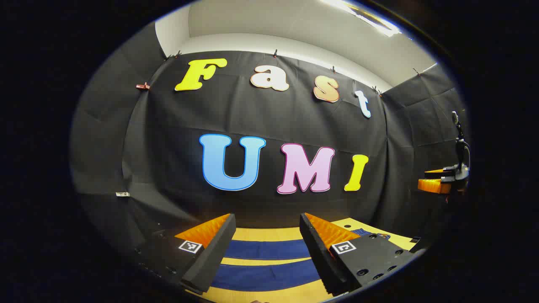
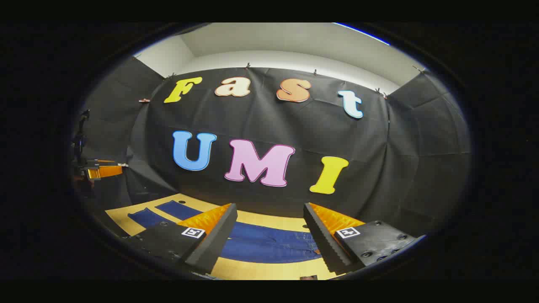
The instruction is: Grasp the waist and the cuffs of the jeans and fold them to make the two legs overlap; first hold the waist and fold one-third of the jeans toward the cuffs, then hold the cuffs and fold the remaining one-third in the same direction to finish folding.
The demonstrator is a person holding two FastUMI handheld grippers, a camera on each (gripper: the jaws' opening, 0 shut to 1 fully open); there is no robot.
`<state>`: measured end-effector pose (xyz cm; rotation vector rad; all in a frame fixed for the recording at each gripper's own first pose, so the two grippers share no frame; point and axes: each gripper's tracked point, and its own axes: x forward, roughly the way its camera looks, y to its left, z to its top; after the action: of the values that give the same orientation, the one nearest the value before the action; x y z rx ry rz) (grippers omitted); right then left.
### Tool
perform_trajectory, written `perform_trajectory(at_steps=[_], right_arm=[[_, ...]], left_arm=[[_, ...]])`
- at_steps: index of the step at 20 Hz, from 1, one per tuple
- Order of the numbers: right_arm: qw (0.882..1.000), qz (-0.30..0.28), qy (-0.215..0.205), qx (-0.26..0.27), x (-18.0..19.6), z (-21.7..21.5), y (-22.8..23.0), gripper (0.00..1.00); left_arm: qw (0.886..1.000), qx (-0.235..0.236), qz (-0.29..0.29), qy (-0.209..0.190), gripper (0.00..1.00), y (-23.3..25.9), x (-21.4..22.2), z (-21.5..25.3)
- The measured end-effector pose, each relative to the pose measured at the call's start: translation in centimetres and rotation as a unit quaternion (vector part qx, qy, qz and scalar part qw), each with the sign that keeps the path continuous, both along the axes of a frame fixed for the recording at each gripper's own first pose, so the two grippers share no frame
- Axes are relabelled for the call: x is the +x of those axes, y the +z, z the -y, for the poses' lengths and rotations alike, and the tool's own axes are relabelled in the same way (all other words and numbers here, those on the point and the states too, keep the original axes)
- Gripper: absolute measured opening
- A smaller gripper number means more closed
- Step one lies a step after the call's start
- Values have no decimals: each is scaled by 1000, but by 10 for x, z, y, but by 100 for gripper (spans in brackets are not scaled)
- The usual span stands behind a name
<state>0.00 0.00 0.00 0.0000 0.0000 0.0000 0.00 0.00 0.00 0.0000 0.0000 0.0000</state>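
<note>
Your left gripper [image 1: 267,229] hangs above the table [image 1: 269,233] with its two wedge-shaped fingers spread wide and nothing between them; each finger has a ribbed inner pad [image 1: 325,229] and a flat housing with a square marker on top. Below it, in the left gripper view, the jeans [image 1: 269,249] lie flat on the smooth, pale wooden top as two separate dark blue denim legs, a strip of bare wood showing between them.

Your right gripper [image 2: 269,219] is likewise released, its fingers well apart and clear of the cloth. In the right gripper view the jeans [image 2: 269,246] lie flat under it; this is the wider end, with seam stitching visible on the denim, and the two legs run off to the left as narrow bands with squared ends.

At the far left of that view you can see the left gripper [image 2: 101,170] held well off to the side. The right gripper [image 1: 438,183] shows at the right edge of the left gripper view.
</note>
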Motion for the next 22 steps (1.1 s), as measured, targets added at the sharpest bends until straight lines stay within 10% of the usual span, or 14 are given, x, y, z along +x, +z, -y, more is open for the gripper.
perform_trajectory(at_steps=[22], right_arm=[[997,-8,-66,-50,1,65,-5,97]], left_arm=[[997,14,-28,-77,96,-13,22,4]])
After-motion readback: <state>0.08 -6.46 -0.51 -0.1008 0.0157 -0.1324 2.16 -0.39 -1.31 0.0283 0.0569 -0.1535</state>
